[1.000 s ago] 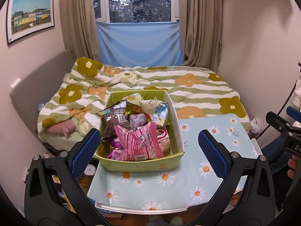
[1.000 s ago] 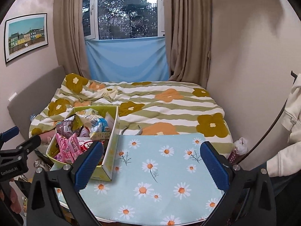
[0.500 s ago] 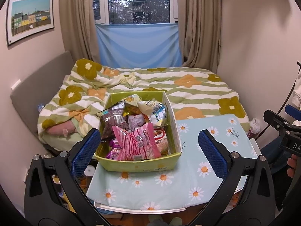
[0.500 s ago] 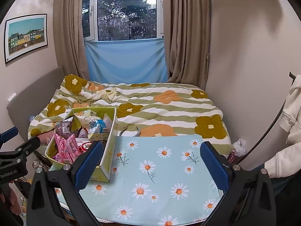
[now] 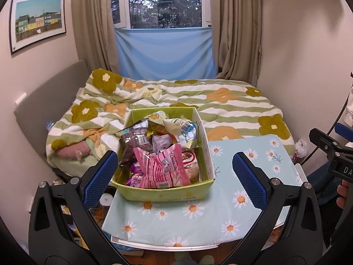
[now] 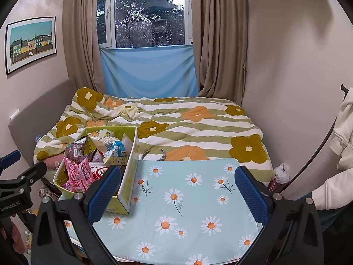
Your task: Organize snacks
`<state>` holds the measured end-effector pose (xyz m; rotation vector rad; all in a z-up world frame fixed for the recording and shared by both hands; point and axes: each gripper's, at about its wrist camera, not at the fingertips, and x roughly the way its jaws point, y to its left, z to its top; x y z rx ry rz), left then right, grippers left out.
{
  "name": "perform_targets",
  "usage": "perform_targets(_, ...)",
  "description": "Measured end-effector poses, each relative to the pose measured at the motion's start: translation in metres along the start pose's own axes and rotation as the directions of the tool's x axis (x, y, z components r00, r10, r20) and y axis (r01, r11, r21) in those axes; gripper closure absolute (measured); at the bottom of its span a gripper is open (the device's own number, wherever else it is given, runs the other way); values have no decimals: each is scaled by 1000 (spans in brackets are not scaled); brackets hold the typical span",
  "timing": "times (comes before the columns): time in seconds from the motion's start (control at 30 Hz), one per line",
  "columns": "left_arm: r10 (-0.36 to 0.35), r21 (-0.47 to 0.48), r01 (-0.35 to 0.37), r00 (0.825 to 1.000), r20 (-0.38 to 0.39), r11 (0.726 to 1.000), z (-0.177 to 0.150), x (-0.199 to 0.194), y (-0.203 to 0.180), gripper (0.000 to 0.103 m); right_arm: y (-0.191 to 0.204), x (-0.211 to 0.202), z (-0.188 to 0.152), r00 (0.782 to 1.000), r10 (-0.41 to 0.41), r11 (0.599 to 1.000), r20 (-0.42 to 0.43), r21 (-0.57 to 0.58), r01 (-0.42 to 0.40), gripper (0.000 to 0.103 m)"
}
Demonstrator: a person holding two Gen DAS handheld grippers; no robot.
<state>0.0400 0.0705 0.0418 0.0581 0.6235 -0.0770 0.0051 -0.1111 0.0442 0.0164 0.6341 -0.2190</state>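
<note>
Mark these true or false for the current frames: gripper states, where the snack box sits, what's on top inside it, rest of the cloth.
1. Both hand-held grippers are open and hold nothing. True: left hand-held gripper, right hand-held gripper.
2. The green snack box sits on the bed. False: it sits on the daisy tablecloth, at its left end.
3. A pink striped packet lies near the box's front. True.
4. Snacks are scattered over the cloth right of the box. False: no snacks lie there.

A green box (image 6: 126,190) packed with snack packets (image 6: 77,174) is seen at the left of the daisy-printed counter (image 6: 187,209), the bed (image 6: 176,121) beyond.
</note>
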Motion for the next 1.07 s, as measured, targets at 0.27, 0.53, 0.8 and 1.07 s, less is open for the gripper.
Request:
perform_targets(0.27,6,0,-6,1000,-2,1000,0,1,1,0,-1,1,2,1000,1,1000,-2,1,-1,1)
perform_targets(0.53,10,5,-10,1000,2,1000,1,2,1,0,-1,2,1,1000,1,1000,-2,3,-1,1)
perform_targets(0.8,9,-9,-9,1000,18,1000,4,3,3,0,-1,2,1,1000,2,1000,-2,2,-2,1)
perform_targets(1.07,44,-10,-43,998,37,999,5,5,5,0,-2,2,2,1000,3,1000,-2,3,-3,1)
